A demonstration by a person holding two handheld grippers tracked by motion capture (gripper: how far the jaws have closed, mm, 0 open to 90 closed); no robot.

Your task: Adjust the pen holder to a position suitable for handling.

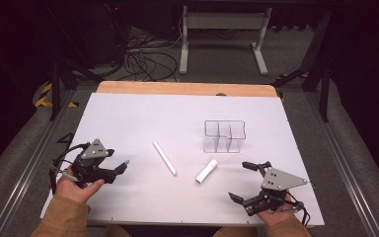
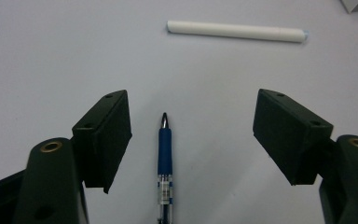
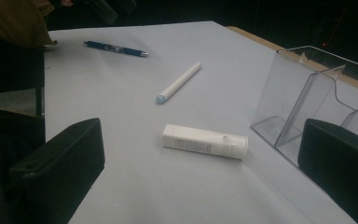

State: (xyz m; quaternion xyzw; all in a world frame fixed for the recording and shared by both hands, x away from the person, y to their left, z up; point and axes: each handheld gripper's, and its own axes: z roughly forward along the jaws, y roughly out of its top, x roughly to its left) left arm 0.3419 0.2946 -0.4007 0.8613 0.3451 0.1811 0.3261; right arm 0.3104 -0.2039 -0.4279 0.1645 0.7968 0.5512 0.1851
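Note:
A blue pen (image 1: 122, 163) (image 2: 164, 149) lies on the white board (image 1: 128, 118), its tip pointing away between the wide-apart jaws of my left gripper (image 1: 114, 164) (image 2: 193, 112), which is open and not touching it. Mid-table lies a long white marker (image 1: 165, 158) (image 2: 235, 31) (image 3: 179, 82). A short white tube (image 1: 206, 171) (image 3: 214, 143) rests just in front of a clear, empty compartment organizer (image 1: 224, 136) (image 3: 303, 93). My right gripper (image 1: 238, 180) (image 3: 203, 156) is open at the near right, facing the tube from a short distance.
The white board covers a wooden table whose far edge (image 1: 182, 88) shows at the back. Beyond it on the floor stand white desk legs (image 1: 222, 29) and a tangle of cables (image 1: 143, 61). A tan sleeve (image 3: 14, 18) shows at the left.

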